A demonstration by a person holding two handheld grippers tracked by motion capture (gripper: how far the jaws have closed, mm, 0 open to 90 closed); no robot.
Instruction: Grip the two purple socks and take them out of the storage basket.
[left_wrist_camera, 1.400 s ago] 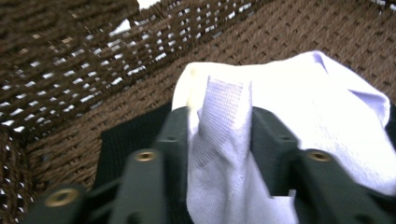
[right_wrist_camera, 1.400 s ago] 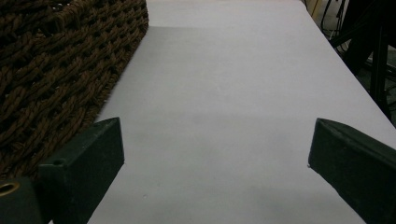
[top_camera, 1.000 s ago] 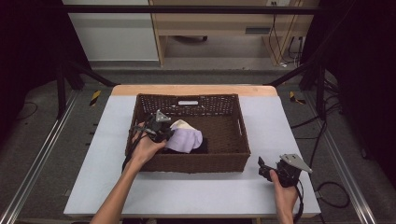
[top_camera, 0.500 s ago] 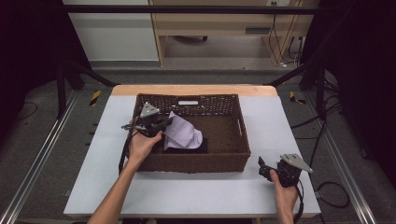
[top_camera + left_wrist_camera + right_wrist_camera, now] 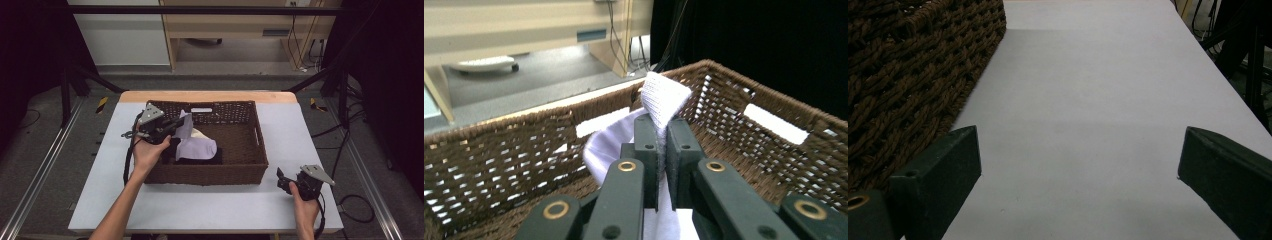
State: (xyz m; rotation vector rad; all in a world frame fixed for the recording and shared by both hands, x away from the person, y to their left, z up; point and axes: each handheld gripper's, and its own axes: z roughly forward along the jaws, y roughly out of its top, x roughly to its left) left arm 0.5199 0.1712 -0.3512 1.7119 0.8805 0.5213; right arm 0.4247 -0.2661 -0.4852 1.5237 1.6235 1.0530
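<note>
A brown wicker basket point(image 5: 250, 165) stands on the white table point(image 5: 210, 205). Inside it lie a pale lavender cloth point(image 5: 197, 146), a cream piece and something black. My left gripper point(image 5: 176, 125) hangs over the basket's left rim, shut on a corner of the lavender cloth, which drapes down from it. In the left gripper view the jaws pinch the cloth point(image 5: 665, 97), with a white fold sticking up above the fingertips point(image 5: 646, 132). My right gripper point(image 5: 281, 179) rests near the table's front right corner, open and holding nothing; in the right gripper view its fingers point(image 5: 938, 175) stand wide apart over bare table.
The basket wall point(image 5: 908, 75) lies just to the left of my right gripper. Beyond the table stand a wooden bench point(image 5: 240, 25) and cables point(image 5: 305, 45) on the floor. Metal rails point(image 5: 40, 175) run along both sides of the table.
My left gripper has risen and shifted left and back toward the basket's rim, pulling the lavender cloth up with it. The right gripper has stayed still.
</note>
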